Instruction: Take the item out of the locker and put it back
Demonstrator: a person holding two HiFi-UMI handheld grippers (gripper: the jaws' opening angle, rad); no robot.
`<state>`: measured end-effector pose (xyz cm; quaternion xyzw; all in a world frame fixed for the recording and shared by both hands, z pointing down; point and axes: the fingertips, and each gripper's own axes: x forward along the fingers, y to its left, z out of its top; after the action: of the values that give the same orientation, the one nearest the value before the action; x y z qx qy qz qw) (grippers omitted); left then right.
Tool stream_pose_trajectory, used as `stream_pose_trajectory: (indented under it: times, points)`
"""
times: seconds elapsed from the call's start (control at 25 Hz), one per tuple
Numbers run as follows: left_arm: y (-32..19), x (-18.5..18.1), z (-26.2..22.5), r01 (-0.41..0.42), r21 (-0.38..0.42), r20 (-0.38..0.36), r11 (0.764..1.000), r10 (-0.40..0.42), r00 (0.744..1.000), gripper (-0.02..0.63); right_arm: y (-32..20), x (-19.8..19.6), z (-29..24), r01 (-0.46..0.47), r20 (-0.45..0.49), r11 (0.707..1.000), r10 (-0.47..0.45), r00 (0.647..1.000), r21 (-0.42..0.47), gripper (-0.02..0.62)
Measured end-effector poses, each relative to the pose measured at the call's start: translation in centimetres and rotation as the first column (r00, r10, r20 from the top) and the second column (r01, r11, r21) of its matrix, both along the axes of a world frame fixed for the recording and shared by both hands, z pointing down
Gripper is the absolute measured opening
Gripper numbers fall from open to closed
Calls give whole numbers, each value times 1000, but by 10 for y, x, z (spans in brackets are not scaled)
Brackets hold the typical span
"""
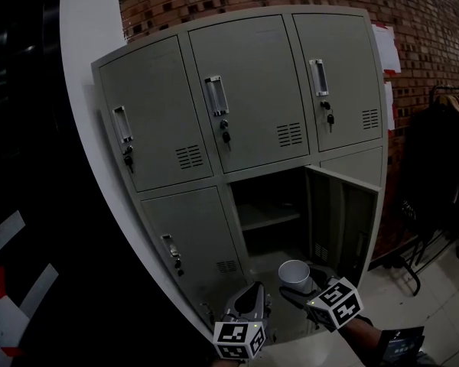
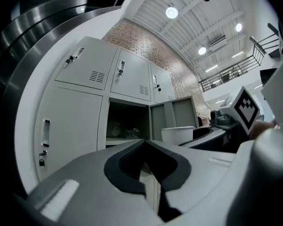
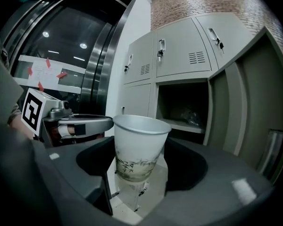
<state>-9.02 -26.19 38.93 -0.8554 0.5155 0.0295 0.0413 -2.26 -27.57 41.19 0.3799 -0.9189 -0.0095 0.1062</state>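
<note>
- Head view: we had the grey locker [image 1: 245, 105] dead ahead. Its bottom-middle compartment [image 1: 271, 216] was open, with the door [image 1: 343, 224] swung out at 3 o'clock. The paper cup [image 1: 294, 272] was outside, upright, at about 6 o'clock from that opening and pinched in the right gripper [image 1: 298, 289]. The left gripper [image 1: 249, 297] hung just beside it at 9 o'clock.
- Left gripper view: the jaws met at the tips with nothing in them. The cup showed at 2 o'clock off the tips.
- Right gripper view: the jaws were clamped on the cup's lower sides, rim up, leafy print facing us. The open compartment sat behind at 1 o'clock, with its shelf [image 3: 181, 125] in view.
</note>
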Motion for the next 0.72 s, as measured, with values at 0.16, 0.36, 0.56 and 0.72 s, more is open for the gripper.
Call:
stream_pose_trajectory:
  times: [0.16, 0.36, 0.56, 0.72]
  points:
    - [-6, -12, -1, -25, 8, -8, 1000, 25, 1000, 2, -14, -10, -4, -30, 9, 999, 30, 1000, 11, 326]
    - [-20, -24, 7, -43, -5, -23, 999, 43, 999, 2, -32, -17, -6, -65, 3, 998, 65, 998, 13, 325]
    - [-41, -30, 12, -51, -13, -27, 999, 51, 998, 2, -61, -21, -4, -79, -6, 997, 79, 997, 12, 326]
    - [-68, -32, 11, -47, -4, -26, 999, 47, 999, 2, -97, -21, -8, -82, -5, 996, 82, 997, 29, 325]
